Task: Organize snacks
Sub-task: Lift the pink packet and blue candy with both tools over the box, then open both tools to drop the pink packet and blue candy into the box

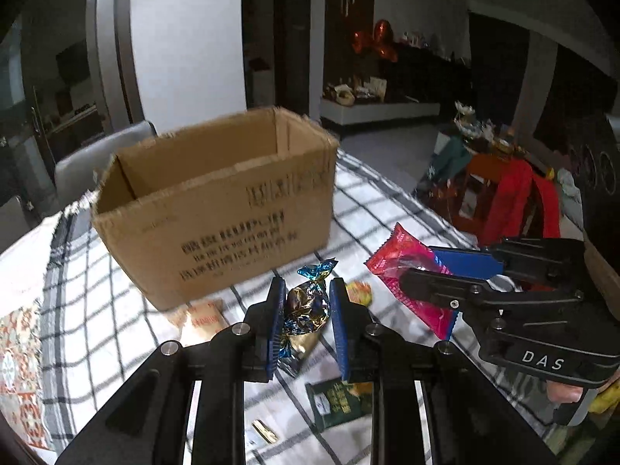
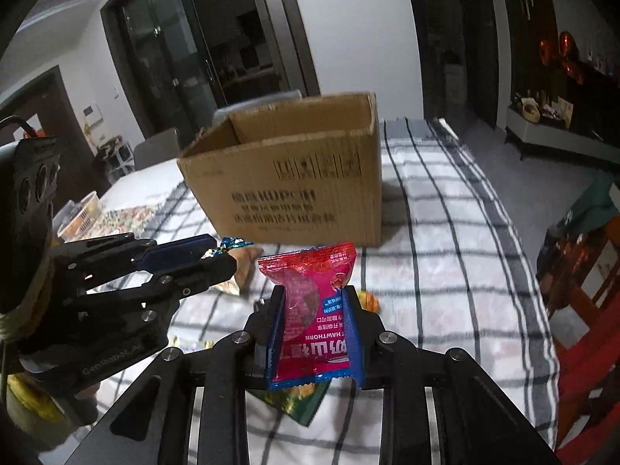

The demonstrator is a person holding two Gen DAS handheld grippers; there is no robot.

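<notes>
An open cardboard box (image 1: 217,209) stands on the checked tablecloth; it also shows in the right wrist view (image 2: 294,178). My left gripper (image 1: 304,312) is shut on a foil-wrapped candy (image 1: 306,306) with blue and gold ends, held above the cloth in front of the box. My right gripper (image 2: 314,329) is shut on a red hawthorn snack packet (image 2: 314,310), also in front of the box. That packet shows in the left wrist view (image 1: 407,275), to the right of the candy. The left gripper shows in the right wrist view (image 2: 217,255).
Loose snacks lie on the cloth: a green packet (image 1: 341,399), an orange packet (image 1: 203,317), a yellow-orange one (image 1: 358,290) and a small gold wrapper (image 1: 265,432). A grey chair (image 1: 97,162) stands behind the box. Red stools (image 2: 585,290) stand off the table's right edge.
</notes>
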